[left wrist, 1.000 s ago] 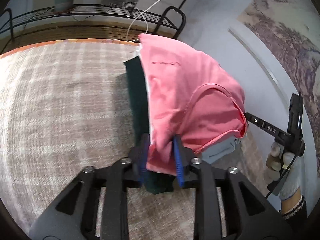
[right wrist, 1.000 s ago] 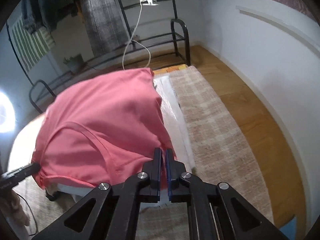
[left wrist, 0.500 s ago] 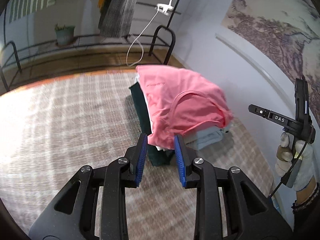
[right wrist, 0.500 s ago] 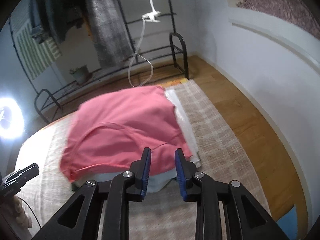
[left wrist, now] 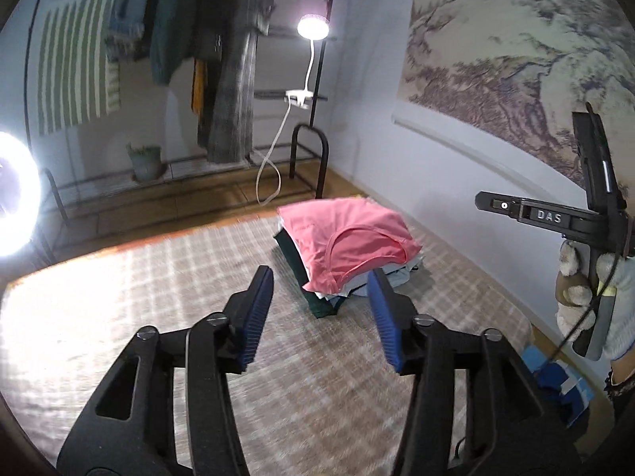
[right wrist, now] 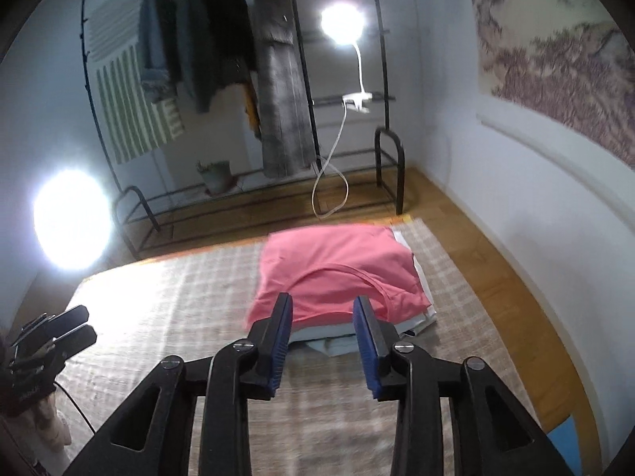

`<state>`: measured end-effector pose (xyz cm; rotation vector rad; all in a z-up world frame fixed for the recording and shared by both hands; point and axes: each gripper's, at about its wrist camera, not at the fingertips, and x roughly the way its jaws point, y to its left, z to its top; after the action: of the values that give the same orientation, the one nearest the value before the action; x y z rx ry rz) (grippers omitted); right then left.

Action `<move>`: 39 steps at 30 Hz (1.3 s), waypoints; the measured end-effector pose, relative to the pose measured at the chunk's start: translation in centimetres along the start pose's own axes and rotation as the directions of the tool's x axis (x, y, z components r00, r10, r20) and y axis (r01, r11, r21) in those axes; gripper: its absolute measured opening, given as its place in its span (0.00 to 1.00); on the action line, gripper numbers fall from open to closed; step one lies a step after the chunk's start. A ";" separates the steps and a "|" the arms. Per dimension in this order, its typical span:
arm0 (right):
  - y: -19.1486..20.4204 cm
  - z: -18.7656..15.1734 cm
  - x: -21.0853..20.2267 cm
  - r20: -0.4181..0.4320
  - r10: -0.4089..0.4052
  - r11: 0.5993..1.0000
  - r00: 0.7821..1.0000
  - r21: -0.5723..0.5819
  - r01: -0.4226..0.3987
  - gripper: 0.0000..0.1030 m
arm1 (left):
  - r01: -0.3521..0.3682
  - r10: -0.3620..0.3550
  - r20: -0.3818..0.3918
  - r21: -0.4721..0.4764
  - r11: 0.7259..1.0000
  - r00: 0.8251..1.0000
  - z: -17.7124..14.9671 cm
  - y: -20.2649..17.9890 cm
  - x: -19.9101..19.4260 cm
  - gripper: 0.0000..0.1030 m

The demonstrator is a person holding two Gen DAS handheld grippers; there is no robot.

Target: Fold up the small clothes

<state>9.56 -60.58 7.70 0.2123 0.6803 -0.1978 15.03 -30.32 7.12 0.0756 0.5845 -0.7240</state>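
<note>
A folded pink shirt (left wrist: 349, 238) lies on top of a stack of folded clothes (left wrist: 325, 297) at the far right of the plaid-covered surface (left wrist: 158, 297). It also shows in the right wrist view (right wrist: 337, 265). My left gripper (left wrist: 320, 309) is open and empty, raised and pulled back from the stack. My right gripper (right wrist: 322, 335) is open and empty, just short of the stack's near edge. The right gripper's body also shows in the left wrist view (left wrist: 587, 222), held in a gloved hand.
A black garment rack (right wrist: 278, 99) with hanging clothes stands behind the surface. A clip lamp (right wrist: 343, 23) and a ring light (right wrist: 71, 218) shine brightly. A potted plant (right wrist: 214, 172) sits on the rack's base. Wood floor (right wrist: 476, 238) runs along the right wall.
Both grippers let go of the pink shirt, opened wide and drew back and up. The shirt now rests flat on the stack.
</note>
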 end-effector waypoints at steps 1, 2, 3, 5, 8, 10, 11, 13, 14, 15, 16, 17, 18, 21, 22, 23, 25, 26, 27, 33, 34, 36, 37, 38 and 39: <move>1.0 -0.2 -1.1 0.018 -0.014 1.000 1.000 -0.002 0.014 0.35 | 0.001 -0.001 0.011 0.003 1.000 1.000 -0.2 0.1 -1.0 0.53; 1.5 -0.4 -1.7 0.028 -0.023 1.000 0.999 -0.002 0.023 0.39 | 0.003 -0.004 0.024 0.005 1.000 1.000 -0.4 0.2 -2.2 0.54; 2.4 -0.7 -2.6 0.046 -0.032 0.999 0.998 -0.002 0.032 0.42 | 0.004 -0.004 0.036 0.006 1.000 0.999 -0.7 0.3 -3.2 0.57; 3.6 -1.3 -3.8 0.066 -0.041 0.999 0.997 0.001 0.041 0.48 | 0.000 -0.001 0.053 0.012 1.000 0.999 -1.2 0.6 -4.9 0.66; 5.7 -2.5 -5.1 0.082 -0.053 0.999 0.995 0.001 0.053 0.62 | -0.004 0.002 0.074 0.020 1.000 0.997 -2.2 1.0 -7.3 0.74; 6.9 -3.5 -5.9 0.100 -0.052 0.999 0.994 0.008 0.052 0.68 | -0.019 0.016 0.087 0.031 0.999 0.996 -2.9 1.2 -8.4 0.79; 7.2 -3.9 -6.1 0.107 -0.054 0.999 0.993 0.012 0.053 0.70 | -0.024 0.021 0.094 0.034 0.999 0.995 -3.2 1.3 -8.9 0.80; 8.3 -5.0 -6.6 0.123 -0.063 0.998 0.990 0.024 0.061 0.73 | -0.034 0.030 0.104 0.042 0.999 0.994 -3.9 1.4 -9.7 0.83; 8.7 -5.4 -6.8 0.129 -0.066 0.998 0.989 0.026 0.063 0.75 | -0.040 0.035 0.108 0.046 0.998 0.994 -4.3 1.5 -10.1 0.84; 9.3 -6.0 -6.8 0.133 -0.070 0.997 0.989 0.031 0.066 0.76 | -0.042 0.036 0.112 0.051 0.998 0.993 -4.6 1.6 -10.3 0.86; 9.6 -6.4 -6.8 0.134 -0.069 0.997 0.989 0.037 0.065 0.78 | -0.043 0.037 0.116 0.053 0.998 0.993 -4.9 1.7 -10.5 0.88; 9.7 -6.7 -6.5 0.135 -0.067 0.997 0.989 0.042 0.062 0.80 | -0.046 0.039 0.118 0.054 0.997 0.992 -5.1 1.7 -10.8 0.89; 10.0 -7.2 -6.2 0.132 -0.064 0.997 0.989 0.044 0.058 0.80 | -0.045 0.039 0.119 0.053 0.998 0.992 -5.4 1.8 -10.9 0.90; 10.7 -8.0 -5.3 0.117 -0.070 0.997 0.991 0.025 0.068 0.82 | -0.048 0.042 0.121 0.047 0.998 0.992 -5.9 2.0 -10.9 0.93; 11.0 -8.2 -5.1 0.119 -0.073 0.997 0.990 0.022 0.071 0.83 | -0.052 0.046 0.121 0.049 0.997 0.992 -6.0 2.0 -10.8 0.94; 11.0 -8.4 -4.8 0.122 -0.074 0.997 0.990 0.022 0.071 0.84 | -0.056 0.050 0.122 0.052 0.997 0.991 -6.1 2.0 -10.8 0.95; 11.0 -8.8 -4.6 0.134 -0.062 0.998 0.989 0.028 0.058 0.88 | -0.073 0.066 0.132 0.055 0.996 0.989 -6.5 2.1 -10.8 1.00; 11.0 -9.0 -4.6 0.137 -0.062 0.998 0.989 0.032 0.058 0.89 | -0.080 0.072 0.137 0.054 0.995 0.988 -6.8 2.2 -10.8 1.00; 11.1 -9.2 -4.5 0.136 -0.067 0.997 0.988 0.037 0.063 0.90 | -0.083 0.075 0.133 0.055 0.995 0.988 -7.1 2.3 -10.8 1.00; 11.1 -9.7 -4.3 0.157 -0.061 0.997 0.986 0.058 0.053 1.00 | -0.091 0.085 0.096 0.060 0.994 0.992 -8.4 2.8 -10.4 1.00; 11.1 -9.8 -4.2 0.155 -0.057 0.997 0.986 0.062 0.048 1.00 | -0.097 0.091 0.094 0.067 0.993 0.991 -8.5 2.8 -10.4 1.00; 11.0 -9.9 -3.8 0.138 -0.046 0.997 0.989 0.067 0.037 1.00 | -0.111 0.103 0.091 0.079 0.991 0.990 -8.9 2.7 -10.4 1.00; 11.0 -10.0 -3.6 0.129 -0.047 0.997 0.991 0.072 0.037 1.00 | -0.113 0.106 0.088 0.080 0.990 0.990 -9.0 2.8 -10.4 1.00; 11.0 -10.1 -3.4 0.123 -0.050 0.996 0.991 0.077 0.041 1.00 | -0.112 0.105 0.085 0.080 0.990 0.991 -9.1 2.8 -10.4 1.00; 11.0 -10.2 -3.3 0.118 -0.054 0.996 0.991 0.083 0.044 1.00 | -0.110 0.103 0.081 0.078 0.991 0.991 -9.2 2.9 -10.4 1.00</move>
<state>3.69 -47.00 3.50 0.2581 0.5584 -0.2832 6.29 -19.49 4.52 0.1536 0.4733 -0.6440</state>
